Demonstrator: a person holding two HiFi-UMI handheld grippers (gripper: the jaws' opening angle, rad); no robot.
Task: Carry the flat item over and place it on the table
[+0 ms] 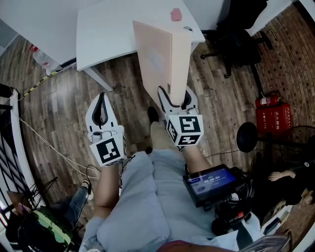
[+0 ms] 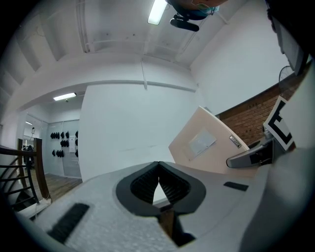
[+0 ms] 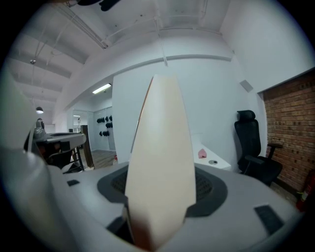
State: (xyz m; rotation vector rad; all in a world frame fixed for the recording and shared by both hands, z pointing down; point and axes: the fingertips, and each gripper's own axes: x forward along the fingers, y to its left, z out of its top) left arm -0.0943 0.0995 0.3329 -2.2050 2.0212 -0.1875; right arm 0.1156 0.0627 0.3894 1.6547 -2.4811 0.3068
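1. Two grippers are up in front of you. Your right gripper is clamped on the lower edge of the flat item, a pale beige panel, with one jaw on each face.
2. The panel stands on edge, tilted away from you, above the wooden floor. In the head view its far end overlaps the near edge of the white table, and it isn't lying on it.
3. Your left gripper hangs left of the panel, apart from it. Its jaw tips are together with nothing between them.
4. A small pink object sits on the table, just right of the panel's far end.
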